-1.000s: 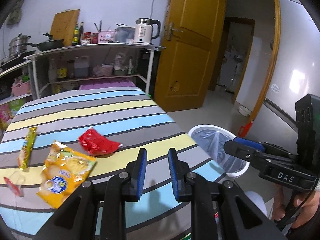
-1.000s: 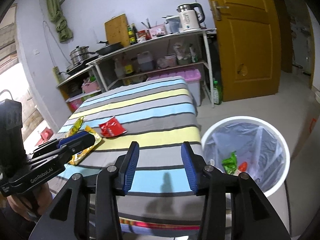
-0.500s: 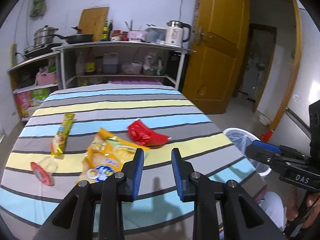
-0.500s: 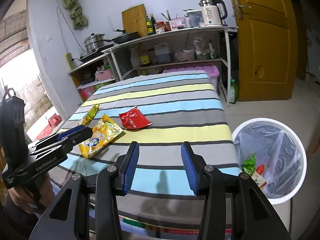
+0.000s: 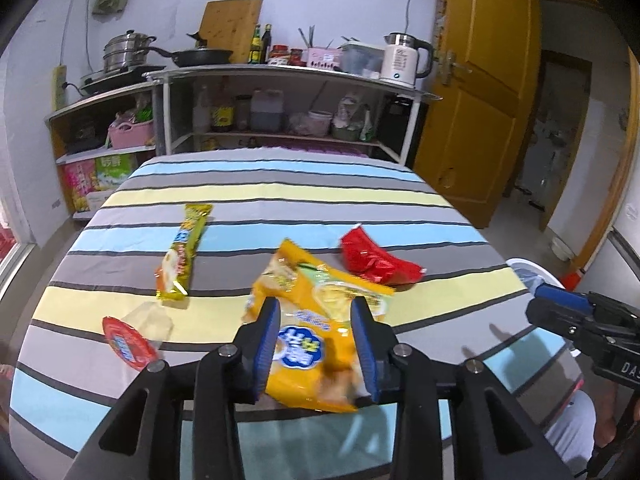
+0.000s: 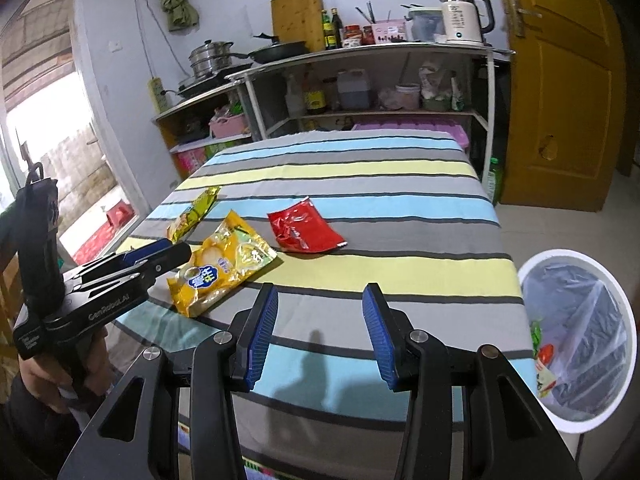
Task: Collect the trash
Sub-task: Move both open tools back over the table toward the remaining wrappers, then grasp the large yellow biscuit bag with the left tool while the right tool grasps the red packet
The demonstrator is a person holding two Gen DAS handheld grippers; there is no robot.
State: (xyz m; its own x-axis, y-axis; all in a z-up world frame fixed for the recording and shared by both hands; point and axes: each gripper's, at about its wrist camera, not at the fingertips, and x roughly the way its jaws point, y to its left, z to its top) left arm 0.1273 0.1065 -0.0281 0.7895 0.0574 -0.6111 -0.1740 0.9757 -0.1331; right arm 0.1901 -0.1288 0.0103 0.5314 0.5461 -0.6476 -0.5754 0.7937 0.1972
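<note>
An orange-yellow snack bag (image 5: 312,320) lies on the striped table (image 5: 280,196); it also shows in the right wrist view (image 6: 224,264). My left gripper (image 5: 316,340) is open, its jaws on either side of the bag's near end. A red wrapper (image 5: 376,260) lies right of it, a long yellow-green wrapper (image 5: 184,256) to the left, and a clear packet with a red end (image 5: 132,336) at the near left. My right gripper (image 6: 320,340) is open and empty over the table's near edge. The white lined bin (image 6: 580,332) stands right of the table, holding some trash.
Kitchen shelves (image 5: 280,80) with pots, bottles and a kettle (image 5: 404,58) stand behind the table. A yellow door (image 5: 472,100) is at the right. The floor lies between table and door.
My left gripper has swung left from the bin side and come up to the orange bag, its jaws wider apart. My right gripper has turned left, so the bin has moved to the frame's right.
</note>
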